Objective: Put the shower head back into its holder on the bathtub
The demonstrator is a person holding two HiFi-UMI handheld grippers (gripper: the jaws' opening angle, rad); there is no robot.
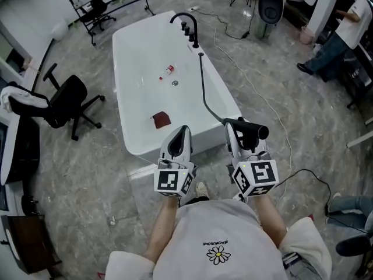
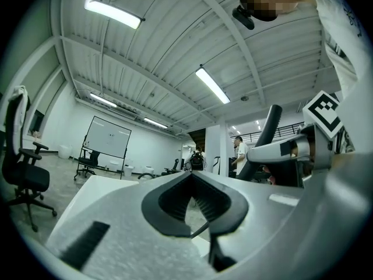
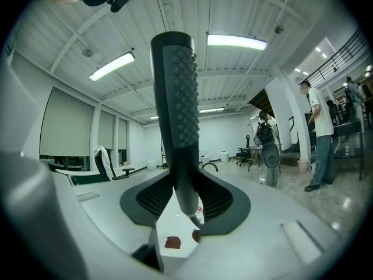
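Observation:
A white bathtub (image 1: 131, 57) stands ahead, with a black faucet and holder fittings (image 1: 187, 25) at its far end. From there a black hose (image 1: 203, 89) runs along the tub's right rim to the black shower head (image 1: 253, 130). My right gripper (image 1: 234, 128) is shut on its handle just off the tub's near right corner. In the right gripper view the shower head (image 3: 178, 98) stands upright between the jaws of the right gripper (image 3: 185, 206), nozzle side to the right. My left gripper (image 1: 183, 130) hovers over the tub's near rim. It is shut with nothing in it (image 2: 195, 206).
In the tub lie a small red-and-white bottle (image 1: 168, 70), a drain (image 1: 175, 83) and a dark red cloth (image 1: 161, 119). A black office chair (image 1: 67, 104) stands left of the tub. A cable (image 1: 274, 118) trails on the floor at right. A person (image 1: 344, 34) stands at the far right.

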